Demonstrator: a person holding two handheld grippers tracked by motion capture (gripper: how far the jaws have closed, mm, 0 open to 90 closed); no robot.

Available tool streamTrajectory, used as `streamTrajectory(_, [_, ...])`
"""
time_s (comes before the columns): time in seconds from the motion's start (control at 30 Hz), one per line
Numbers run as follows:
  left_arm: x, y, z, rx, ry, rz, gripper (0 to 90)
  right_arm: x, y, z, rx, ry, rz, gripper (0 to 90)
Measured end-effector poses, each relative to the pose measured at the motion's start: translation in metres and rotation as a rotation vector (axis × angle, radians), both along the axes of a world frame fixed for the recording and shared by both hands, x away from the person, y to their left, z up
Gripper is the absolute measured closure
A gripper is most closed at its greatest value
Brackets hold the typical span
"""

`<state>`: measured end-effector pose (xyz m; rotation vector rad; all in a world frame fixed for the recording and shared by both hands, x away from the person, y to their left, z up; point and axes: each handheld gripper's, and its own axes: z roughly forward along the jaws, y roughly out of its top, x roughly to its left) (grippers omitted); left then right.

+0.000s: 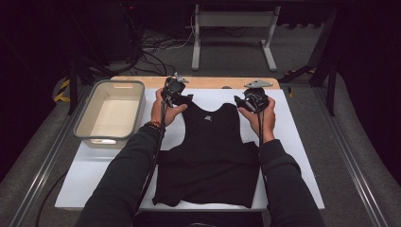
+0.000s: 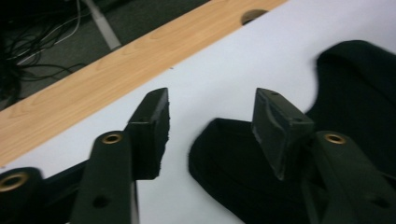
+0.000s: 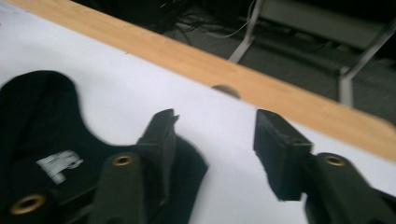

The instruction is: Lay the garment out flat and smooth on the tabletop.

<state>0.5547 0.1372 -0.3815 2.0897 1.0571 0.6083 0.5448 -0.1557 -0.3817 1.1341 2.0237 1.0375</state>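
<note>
- Black tank top (image 1: 213,151) lies flat at the frame's centre on the white table (image 1: 302,156).
- Left gripper (image 1: 174,93), at its upper-left strap, jaws apart, gripping nothing.
- Right gripper (image 1: 252,100), upper-right strap, likewise released; it seems just clear of the cloth.
- Both forearms reach in from the bottom edge.

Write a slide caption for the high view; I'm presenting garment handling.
Both grippers, left and right, jaws open, above the shoulder straps of a black tank top spread on the white table.
</note>
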Motion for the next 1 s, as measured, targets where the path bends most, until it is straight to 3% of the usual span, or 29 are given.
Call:
streamTrajectory(0.03, [-0.012,-0.001,-0.007,-0.01,0.024,-0.035,42.7,-0.004,-0.004,-0.002,0.025,0.044,0.018,45.1])
streamTrajectory(0.1, [-0.018,-0.002,-0.012,-0.008,0.042,-0.059,41.0,-0.008,-0.006,-0.004,0.037,0.053,0.03,45.4])
streamTrajectory(0.17, [-0.032,-0.002,-0.024,0.013,0.065,-0.089,38.3,-0.014,-0.006,-0.011,0.013,0.071,0.059,45.3])
streamTrajectory(0.2, [-0.039,-0.001,-0.029,0.01,0.082,-0.112,37.1,-0.021,-0.006,-0.022,-0.007,0.117,0.1,43.5])
streamTrajectory(0.33, [-0.058,0.004,-0.049,0.024,0.145,-0.175,33.6,-0.033,-0.008,-0.038,-0.011,0.164,0.152,42.2])
streamTrajectory(0.37, [-0.061,0.004,-0.054,0.043,0.147,-0.181,33.1,-0.036,-0.01,-0.044,-0.003,0.181,0.155,41.4])
streamTrajectory(0.4, [-0.059,0.004,-0.062,0.069,0.173,-0.18,32.7,-0.037,-0.011,-0.056,0.008,0.228,0.166,40.0])
streamTrajectory(0.43, [-0.059,0.004,-0.062,0.069,0.173,-0.18,32.4,-0.037,-0.011,-0.056,0.008,0.228,0.166,40.0])
streamTrajectory(0.47, [-0.055,0.007,-0.068,0.022,0.203,-0.175,31.5,-0.034,-0.008,-0.064,0.0,0.27,0.166,37.7])
streamTrajectory(0.5, [-0.055,0.007,-0.068,0.022,0.203,-0.175,33.2,-0.034,-0.008,-0.064,0.0,0.27,0.166,37.7])
streamTrajectory(0.53, [-0.052,0.009,-0.069,-0.006,0.205,-0.165,33.2,-0.033,-0.006,-0.067,-0.001,0.285,0.172,36.7])
streamTrajectory(0.57, [-0.052,0.009,-0.069,-0.007,0.197,-0.158,39.6,-0.033,-0.001,-0.068,-0.035,0.282,0.177,35.2])
streamTrajectory(0.63, [-0.052,0.008,-0.069,-0.001,0.188,-0.166,41.5,-0.034,0.001,-0.068,-0.046,0.281,0.184,37.3])
streamTrajectory(0.67, [-0.053,0.007,-0.069,0.001,0.183,-0.167,49.0,-0.035,0.004,-0.068,-0.05,0.27,0.19,42.2])
streamTrajectory(0.7, [-0.053,0.006,-0.069,0.003,0.179,-0.174,49.0,-0.035,0.004,-0.068,-0.05,0.27,0.19,50.2])
streamTrajectory(0.73, [-0.054,0.004,-0.068,0.008,0.178,-0.19,54.6,-0.035,0.004,-0.068,-0.052,0.267,0.189,57.4])
streamTrajectory(0.8, [-0.055,0.001,-0.068,0.015,0.178,-0.209,66.6,-0.035,0.006,-0.067,-0.061,0.265,0.201,72.5])
streamTrajectory(0.83, [-0.055,0.0,-0.067,0.019,0.179,-0.224,77.6,-0.034,0.009,-0.066,-0.076,0.261,0.21,83.2])
streamTrajectory(0.87, [-0.055,-0.001,-0.067,0.019,0.181,-0.236,77.6,-0.034,0.009,-0.066,-0.076,0.261,0.21,83.2])
streamTrajectory(0.9, [-0.055,-0.002,-0.067,0.023,0.181,-0.239,83.4,-0.033,0.012,-0.063,-0.129,0.233,0.187,85.1])
streamTrajectory(0.93, [-0.053,-0.005,-0.065,0.058,0.168,-0.241,83.7,-0.031,0.012,-0.062,-0.14,0.217,0.175,85.4])
streamTrajectory(0.97, [-0.053,-0.005,-0.065,0.058,0.168,-0.241,84.2,-0.031,0.012,-0.062,-0.14,0.217,0.175,85.4])
streamTrajectory(1.0, [-0.049,-0.008,-0.064,0.106,0.14,-0.226,84.3,-0.025,0.009,-0.056,-0.102,0.187,0.139,85.6])
